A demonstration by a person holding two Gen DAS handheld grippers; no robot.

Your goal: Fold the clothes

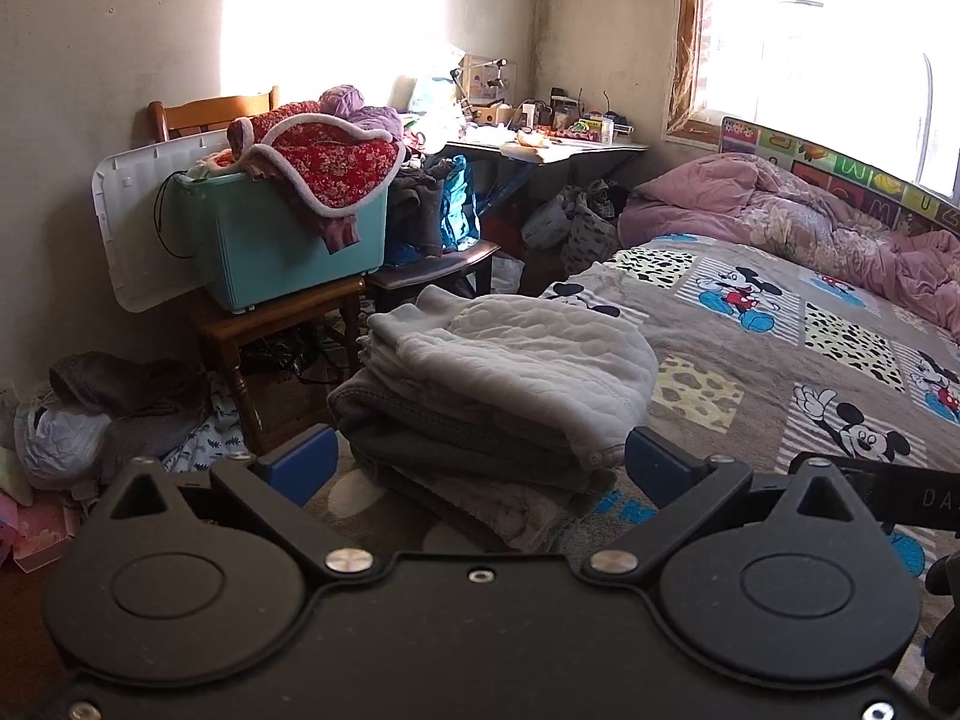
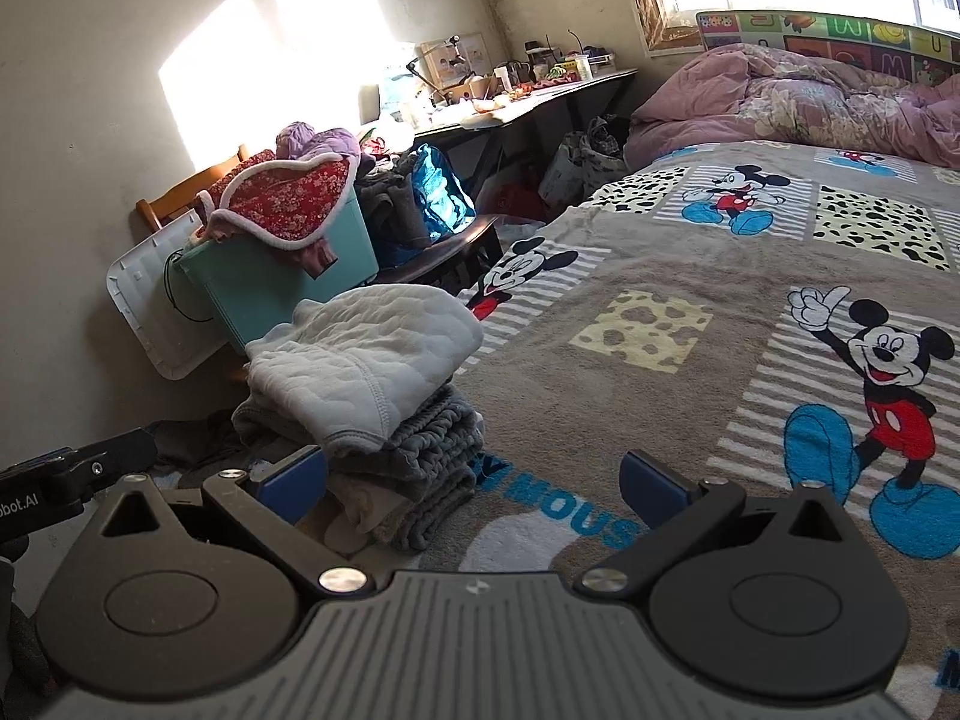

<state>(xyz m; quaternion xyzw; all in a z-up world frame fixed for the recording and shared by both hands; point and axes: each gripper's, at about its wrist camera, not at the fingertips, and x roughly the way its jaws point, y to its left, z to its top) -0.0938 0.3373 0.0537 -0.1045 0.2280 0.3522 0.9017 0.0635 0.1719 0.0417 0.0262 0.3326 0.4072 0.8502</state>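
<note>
- A stack of folded clothes (image 1: 498, 402) sits at the near corner of the bed, on the cartoon-mouse blanket (image 1: 780, 348), close to the edge facing the chairs.
- The top piece is a pale grey quilted garment (image 1: 528, 354), folded into a rounded, puffy bundle with a stitched hem and a small snap visible at its lower edge.
- Under it lie darker grey pieces, one with a ribbed, knitted look in the right wrist view, and a lighter beige-grey layer at the bottom; the edges are roughly lined up but uneven.
- The left gripper (image 1: 480, 462) is spread wide, its blue fingers on either side of the stack's near end, gripping nothing; whether they touch the cloth cannot be told.
- The right gripper (image 2: 474, 474) is also wide apart and empty, over the blanket, with its left finger just beside the stack.
- Beyond the stack, a teal bin (image 1: 282, 246) heaped with a red floral quilt (image 1: 336, 168) rests on a wooden chair (image 1: 270, 324).
- A rumpled pink duvet (image 1: 798, 216) lies at the bed's far end, below the window.
</note>
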